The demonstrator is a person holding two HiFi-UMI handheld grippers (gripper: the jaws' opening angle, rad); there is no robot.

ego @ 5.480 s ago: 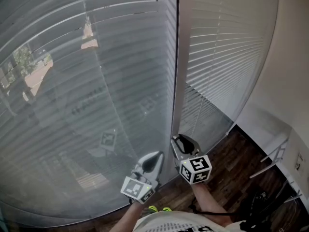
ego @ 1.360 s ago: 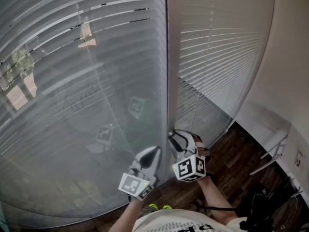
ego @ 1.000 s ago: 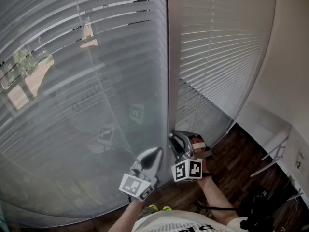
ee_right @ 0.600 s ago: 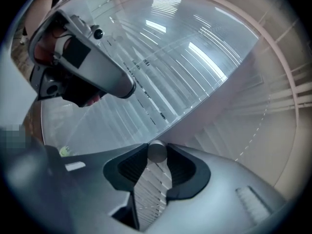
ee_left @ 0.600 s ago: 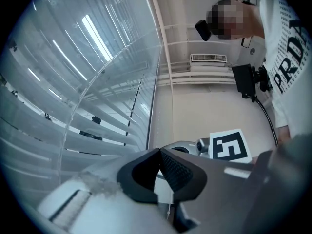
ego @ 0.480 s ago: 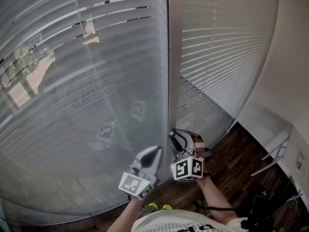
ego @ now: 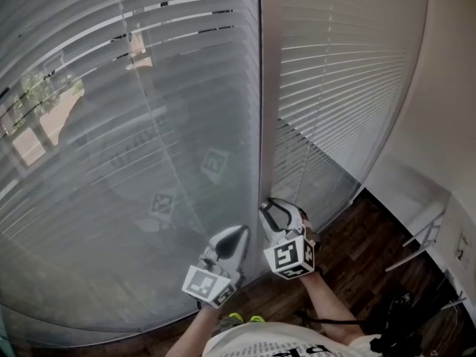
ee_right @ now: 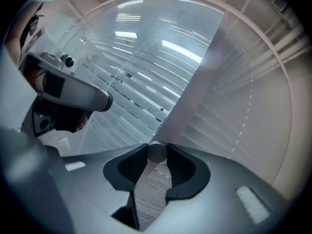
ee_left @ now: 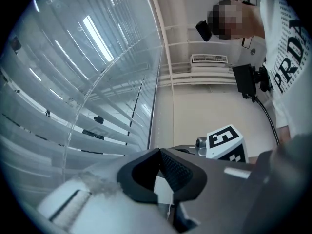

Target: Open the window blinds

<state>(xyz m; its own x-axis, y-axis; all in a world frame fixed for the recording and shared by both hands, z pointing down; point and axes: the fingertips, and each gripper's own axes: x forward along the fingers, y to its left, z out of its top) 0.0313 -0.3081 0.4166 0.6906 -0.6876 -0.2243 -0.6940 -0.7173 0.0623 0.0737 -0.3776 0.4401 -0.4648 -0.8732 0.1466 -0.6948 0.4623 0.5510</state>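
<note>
Seen from steeply above, two slatted blinds (ego: 149,125) hang on either side of a vertical post (ego: 266,110). Low down near the post, the right gripper (ee_right: 157,149) is clamped on the round wand (ee_right: 156,155), with a pad pressing on each side of it. The left gripper (ee_left: 158,152) sits just beside it, jaws together on nothing. Trees (ego: 33,88) and a building (ego: 30,143) show faintly through the left blind, while the right blind looks whiter and more closed. Which blind the wand serves is unclear. The step in hand seems to be twisting the wand to tilt the slats. Doing it well likely means rolling the wrist about the wand's own line, gripping firmly so it cannot slip, not pulling sideways, and stopping once the slats lie flat.
</note>
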